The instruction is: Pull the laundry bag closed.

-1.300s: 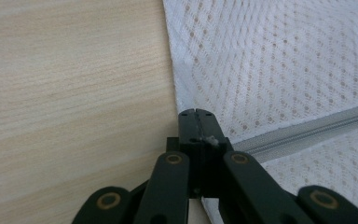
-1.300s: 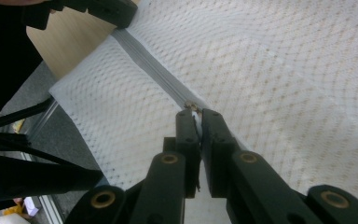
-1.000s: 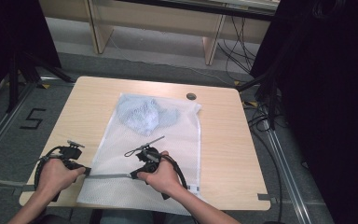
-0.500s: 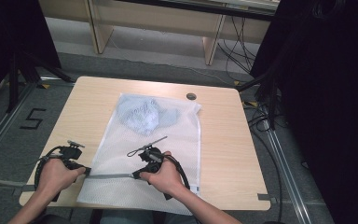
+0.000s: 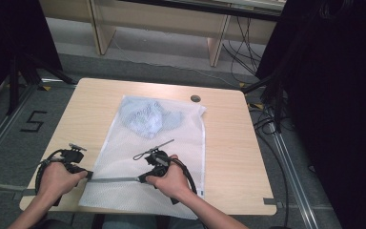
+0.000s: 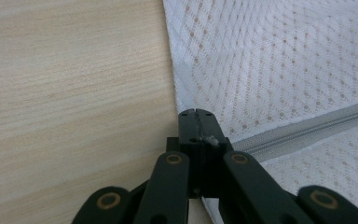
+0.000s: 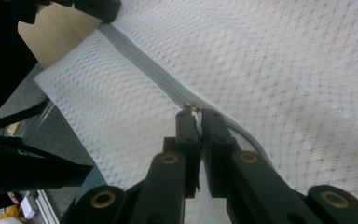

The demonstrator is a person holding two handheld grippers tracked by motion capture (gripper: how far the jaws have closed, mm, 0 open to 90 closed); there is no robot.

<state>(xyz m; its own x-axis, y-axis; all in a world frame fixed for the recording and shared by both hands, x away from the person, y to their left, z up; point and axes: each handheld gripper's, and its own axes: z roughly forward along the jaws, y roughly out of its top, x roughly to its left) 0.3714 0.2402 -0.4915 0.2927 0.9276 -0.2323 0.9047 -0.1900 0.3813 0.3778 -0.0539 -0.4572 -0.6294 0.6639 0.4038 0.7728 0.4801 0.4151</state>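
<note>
A light wooden table [image 5: 228,157] carries a white mesh laundry bag [image 5: 171,143] that lies flat from near the far edge down to the near edge, slightly left of centre. A bluish bundle of cloth [image 5: 147,117] sits inside its far end. A grey zipper [image 5: 116,180] runs across the bag close to the near edge. The left gripper [image 6: 196,114], near the table's near-left corner, has its jaws pressed together on the bag's left edge where the zipper ends. The right gripper [image 7: 196,112], at the middle of the zipper, has its jaws nearly together, pinching the zipper pull [image 7: 192,108].
</note>
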